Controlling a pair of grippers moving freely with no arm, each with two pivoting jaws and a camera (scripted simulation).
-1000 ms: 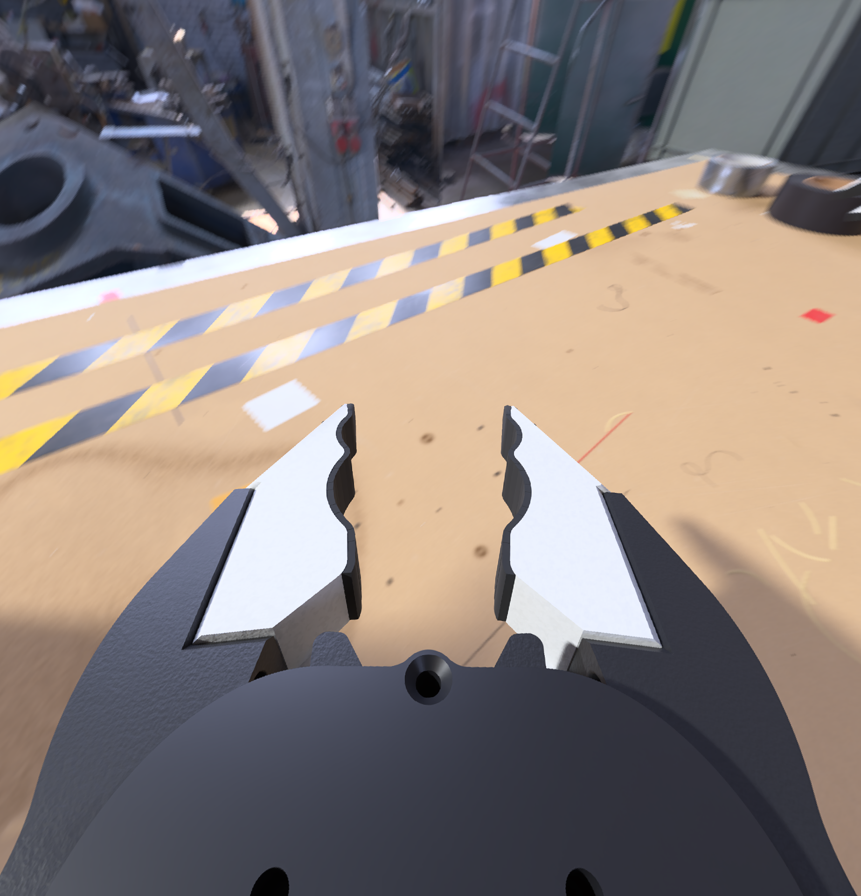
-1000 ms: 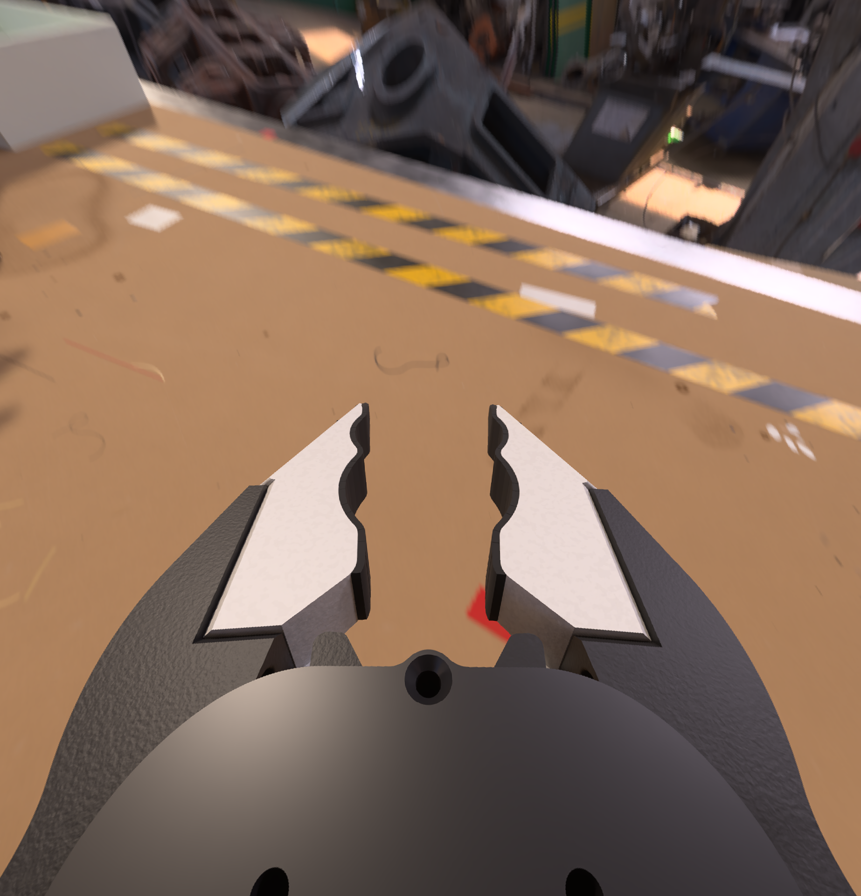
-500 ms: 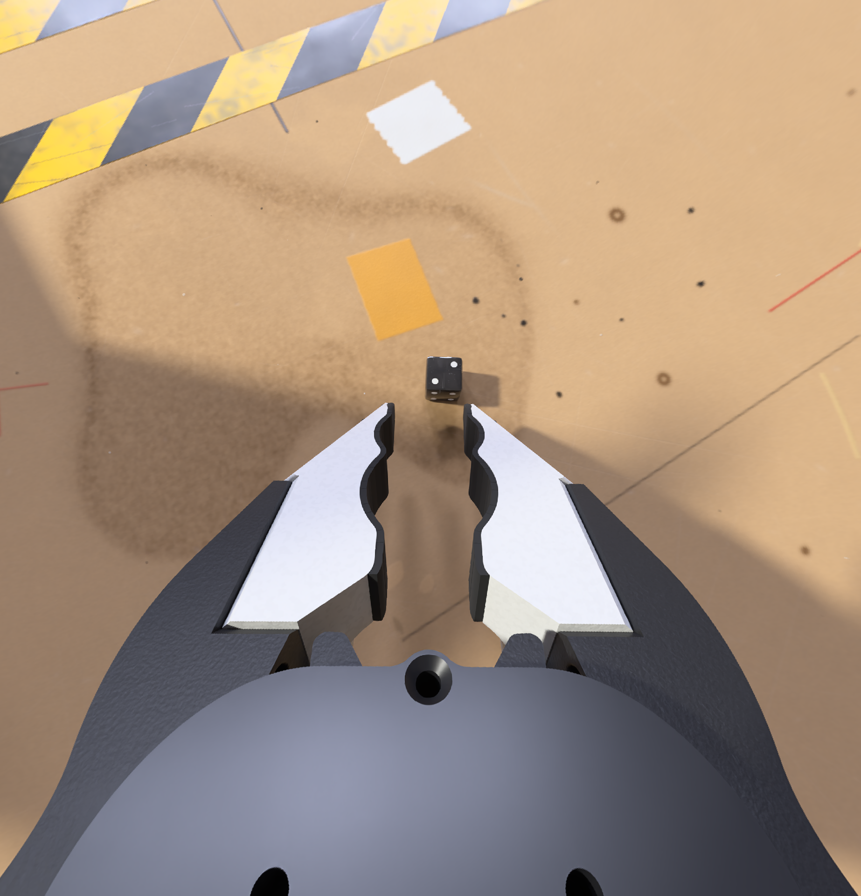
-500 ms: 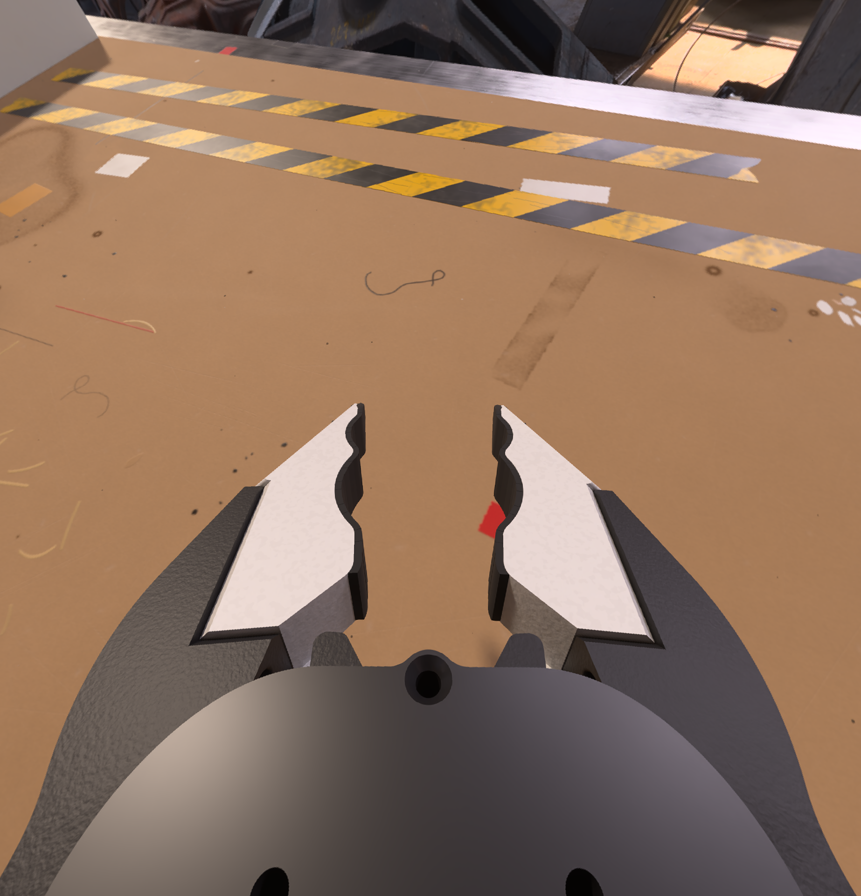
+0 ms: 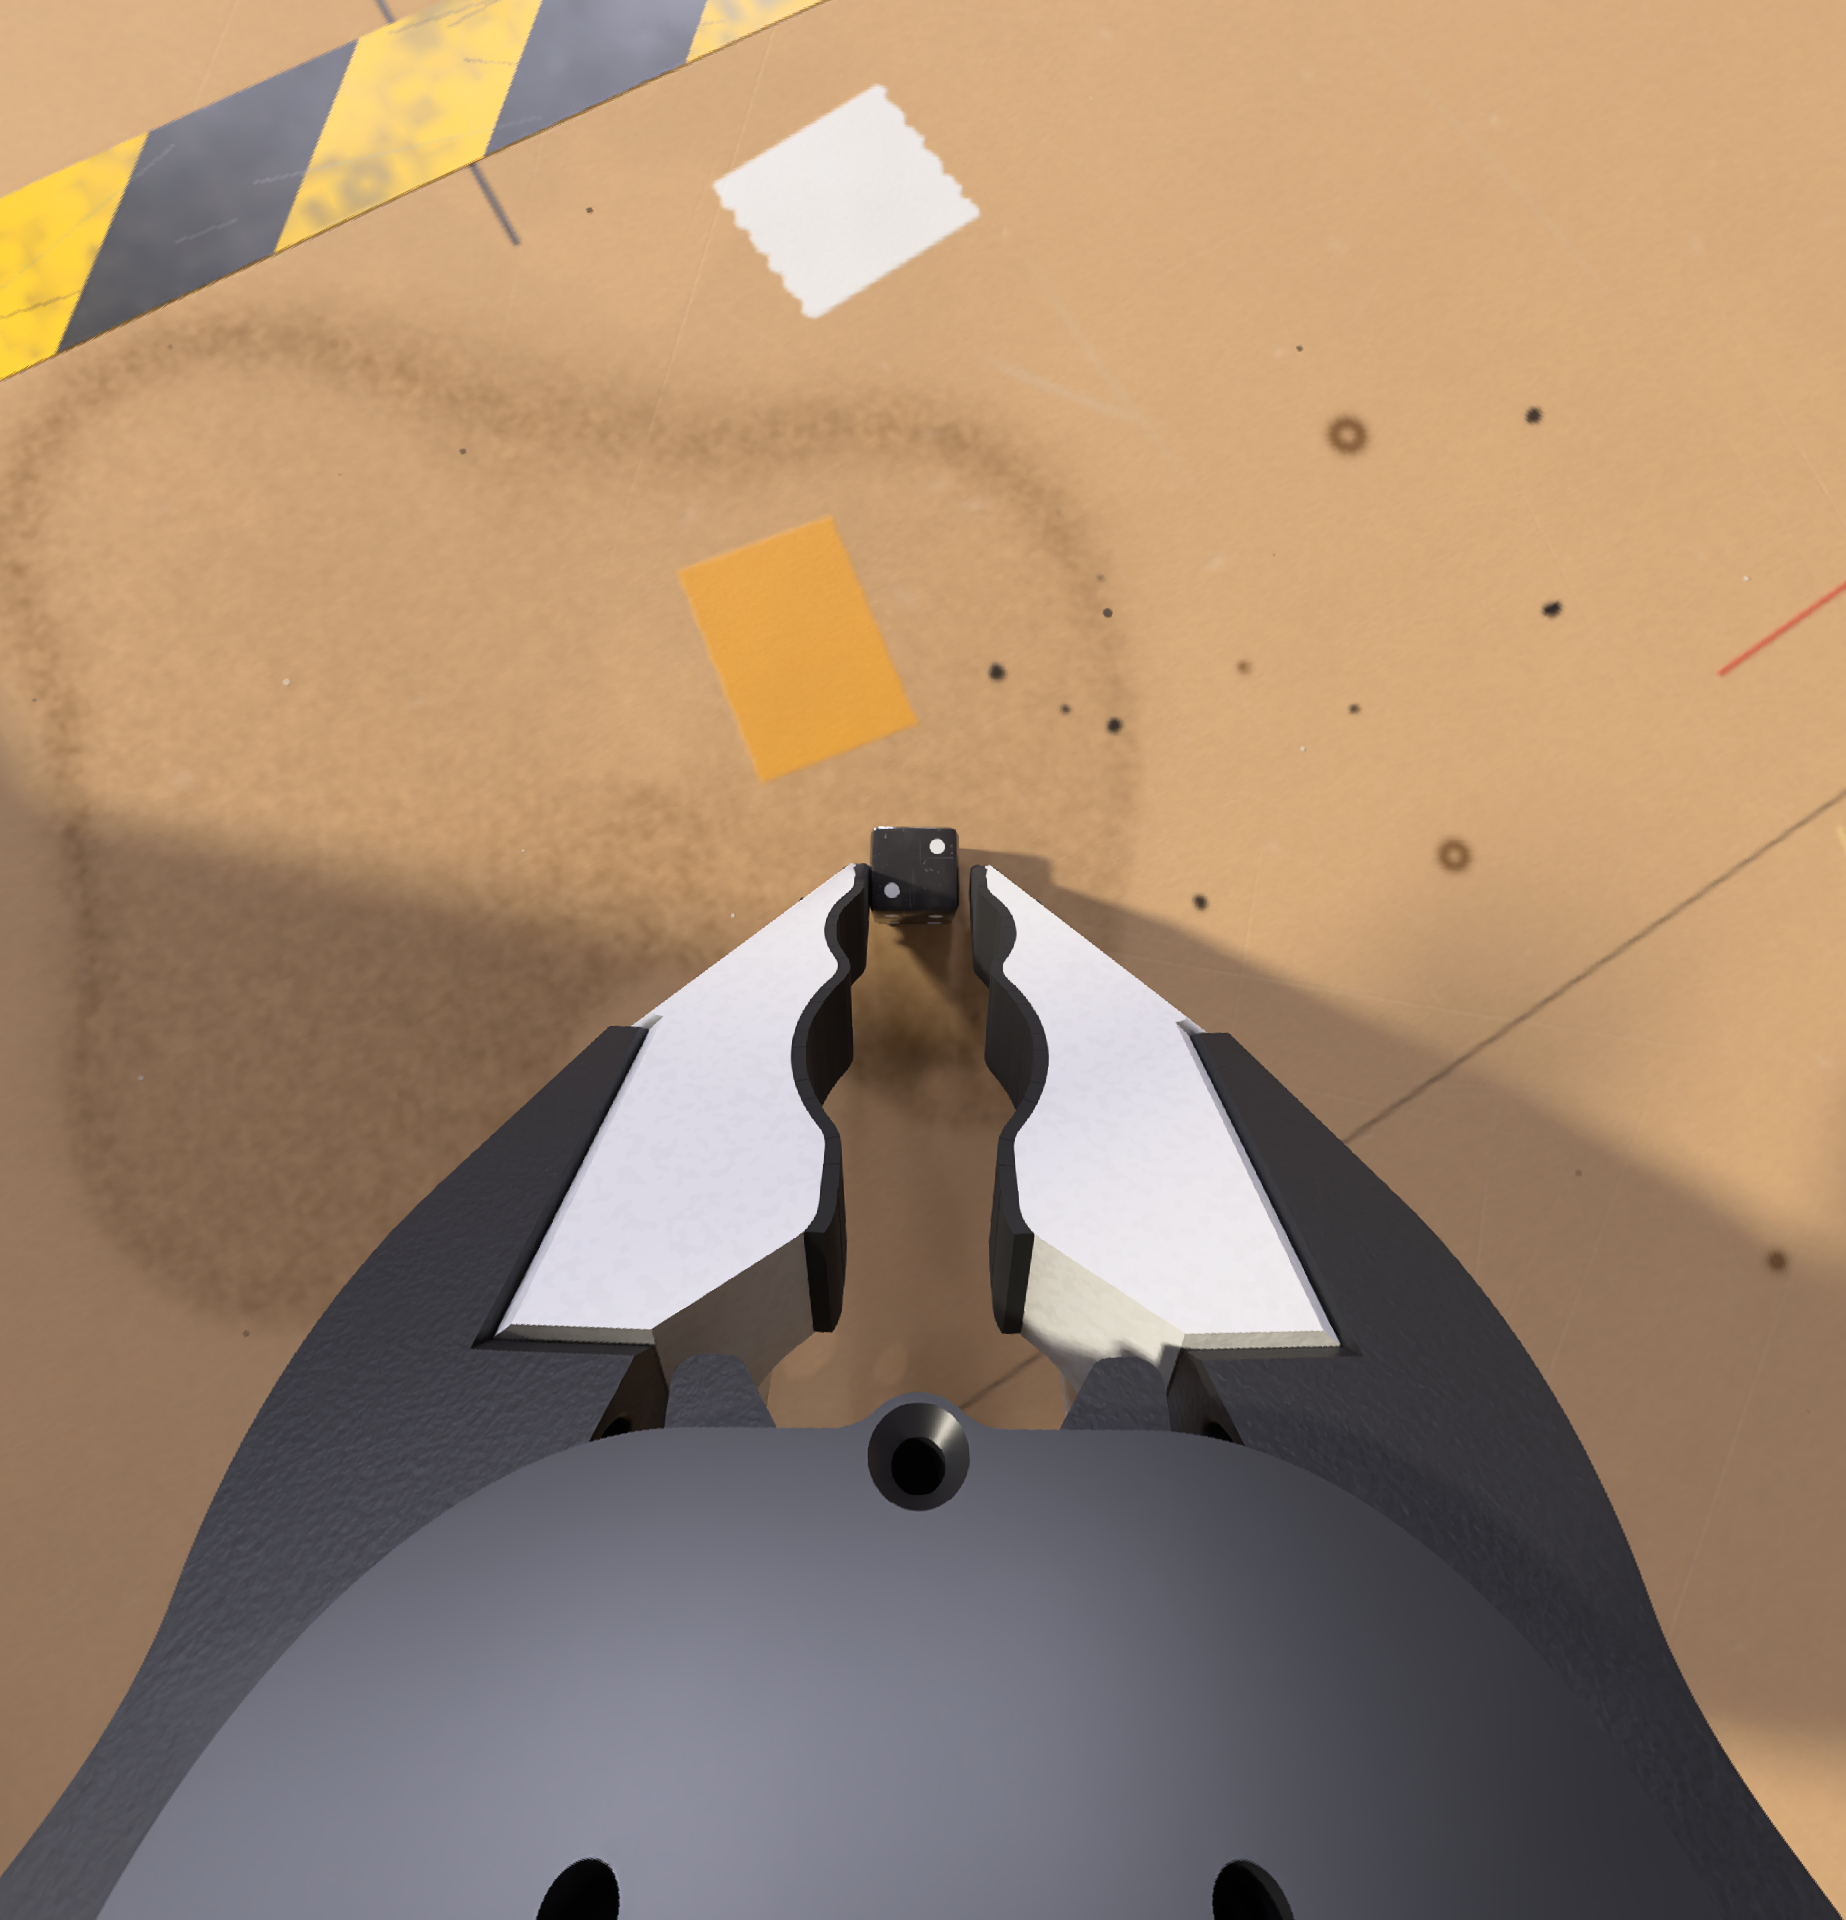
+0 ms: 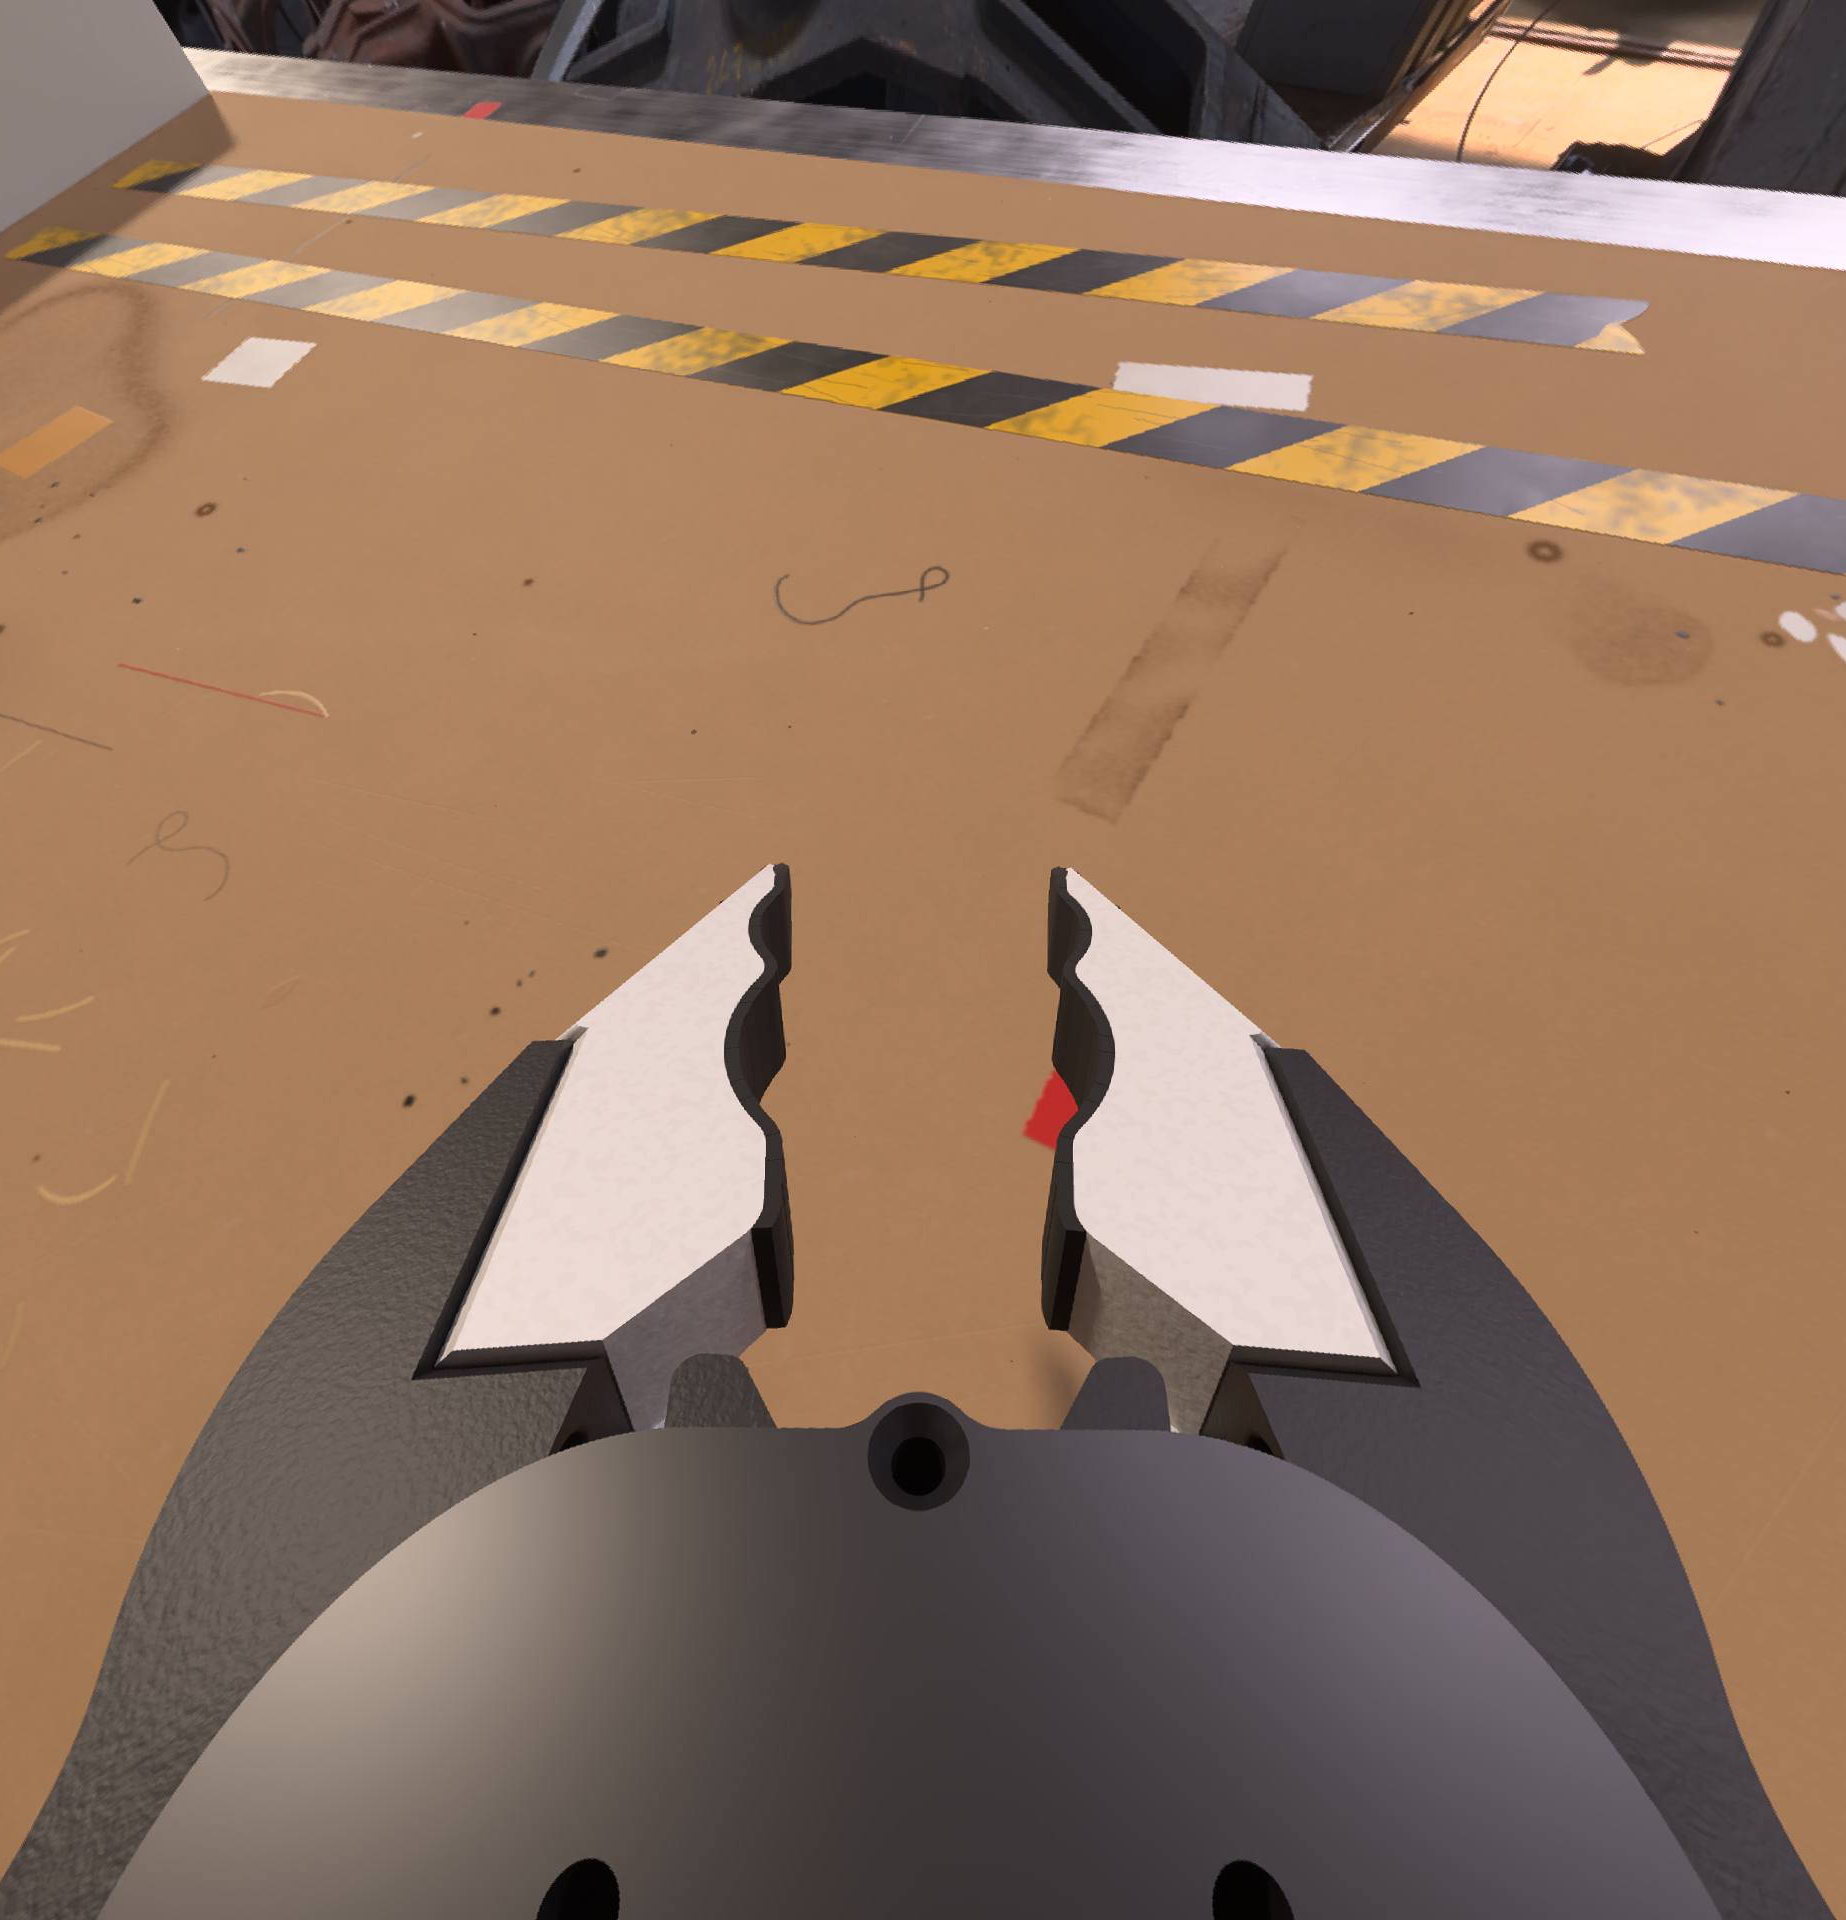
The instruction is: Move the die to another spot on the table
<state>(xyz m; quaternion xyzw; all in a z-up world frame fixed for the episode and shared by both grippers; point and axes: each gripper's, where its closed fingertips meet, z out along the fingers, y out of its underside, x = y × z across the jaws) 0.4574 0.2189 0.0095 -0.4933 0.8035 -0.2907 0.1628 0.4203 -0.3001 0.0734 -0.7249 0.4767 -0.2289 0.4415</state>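
Fingers [image 5: 846, 914] half-hiding die [image 5: 913, 871]

The die [image 5: 913, 871] is showing black faces with white pips, lying just below the orange patch [image 5: 796, 646] on the tan table [image 5: 1418, 260]. Above that patch, a white patch [image 5: 846, 197] and yellow-and-black striped tape [image 5: 275, 177] are showing. Both grippers are displaying dark grey bodies with white fingers [image 6: 628, 1132].

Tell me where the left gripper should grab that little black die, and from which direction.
Grip the die on its two opposite side faces, coming down from above. It sits flat on the table, two-pip face up, and the open left gripper already straddles it, so closing should pinch flat parallel faces squarely.
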